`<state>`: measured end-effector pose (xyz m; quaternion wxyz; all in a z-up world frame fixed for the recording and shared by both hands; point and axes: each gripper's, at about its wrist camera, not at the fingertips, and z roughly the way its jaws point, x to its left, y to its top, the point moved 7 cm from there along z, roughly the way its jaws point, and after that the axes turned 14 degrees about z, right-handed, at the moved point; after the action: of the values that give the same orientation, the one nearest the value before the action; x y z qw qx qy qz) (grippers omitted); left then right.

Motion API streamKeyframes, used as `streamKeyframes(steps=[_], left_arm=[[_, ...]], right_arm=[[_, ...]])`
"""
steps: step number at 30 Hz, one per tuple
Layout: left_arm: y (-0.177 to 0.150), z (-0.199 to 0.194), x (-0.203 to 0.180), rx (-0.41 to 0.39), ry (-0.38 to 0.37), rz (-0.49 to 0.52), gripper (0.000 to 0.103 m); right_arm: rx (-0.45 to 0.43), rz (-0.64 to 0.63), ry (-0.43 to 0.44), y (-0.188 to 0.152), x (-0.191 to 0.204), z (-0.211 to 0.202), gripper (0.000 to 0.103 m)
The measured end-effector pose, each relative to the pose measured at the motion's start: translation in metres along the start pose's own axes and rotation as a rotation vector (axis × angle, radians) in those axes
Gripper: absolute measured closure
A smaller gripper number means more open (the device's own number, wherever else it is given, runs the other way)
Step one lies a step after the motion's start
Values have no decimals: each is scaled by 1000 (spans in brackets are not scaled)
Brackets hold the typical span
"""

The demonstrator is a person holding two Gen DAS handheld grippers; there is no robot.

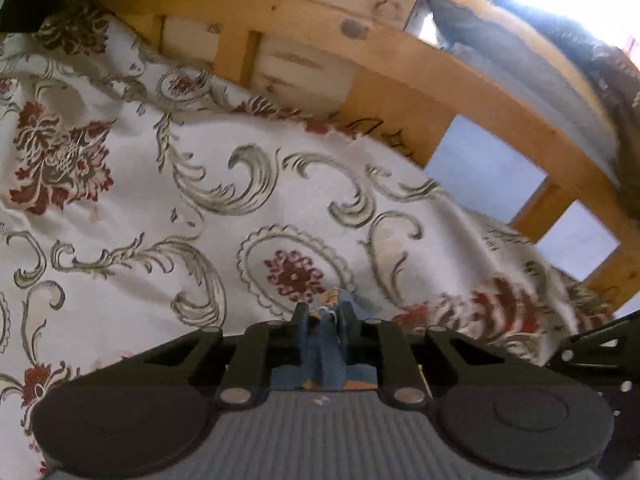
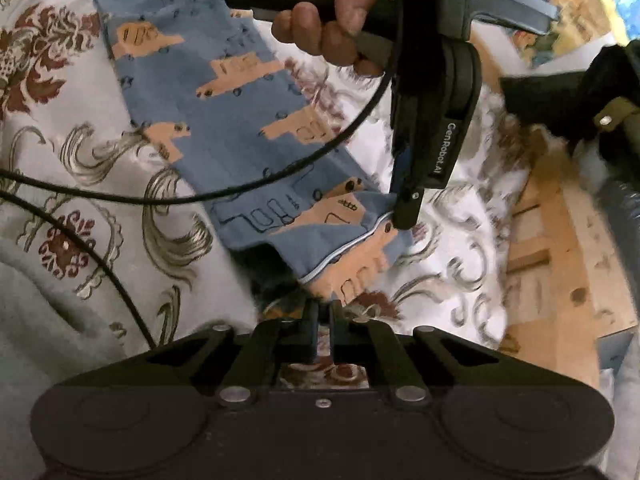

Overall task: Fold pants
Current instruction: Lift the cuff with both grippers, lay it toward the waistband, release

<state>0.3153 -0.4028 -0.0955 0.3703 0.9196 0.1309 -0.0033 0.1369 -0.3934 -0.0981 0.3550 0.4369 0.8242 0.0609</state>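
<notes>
Both tools grip the pants (image 2: pixel 224 120), which lie spread across the bed (image 1: pixel 168 200) ahead of the right tool (image 2: pixel 323 312). The left tool (image 1: pixel 323 316) is pinched tight on a bunch of blue cloth; the right tool's jaws are nearly closed on the lower hem, apparently so both corners can be carried over together for a fold

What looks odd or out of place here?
A black cable drapes across the pants on the bedspread, where it could snag the fold. Otherwise nothing stands out.
</notes>
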Motion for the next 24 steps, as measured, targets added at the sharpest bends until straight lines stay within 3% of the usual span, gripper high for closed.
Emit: streamKeyframes(steps=[4,8,10,12,14,16,19,24], left_arm=[[-14,15,-3,14,41,12,73],[-18,4,0,-51,58,-10,35],[-18,-13,4,-106,75,-28,32],[-21,-35,7,-151,110,-32,24],[-35,-63,9,-195,167,-39,18],[-58,-85,11,-210,191,-57,17],[-109,-108,20,-147,212,-122,18],[-202,-139,52,-17,300,-262,21]], right_arm=[[75,31,54,-2,-1,11,98],[113,26,50,-5,-5,11,96],[125,21,36,-7,-7,10,87],[127,18,19,-7,-12,7,71],[97,41,10,0,-16,1,70],[50,107,33,14,-21,1,70],[-1,154,82,34,-23,19,73],[65,275,138,35,-36,65,78]])
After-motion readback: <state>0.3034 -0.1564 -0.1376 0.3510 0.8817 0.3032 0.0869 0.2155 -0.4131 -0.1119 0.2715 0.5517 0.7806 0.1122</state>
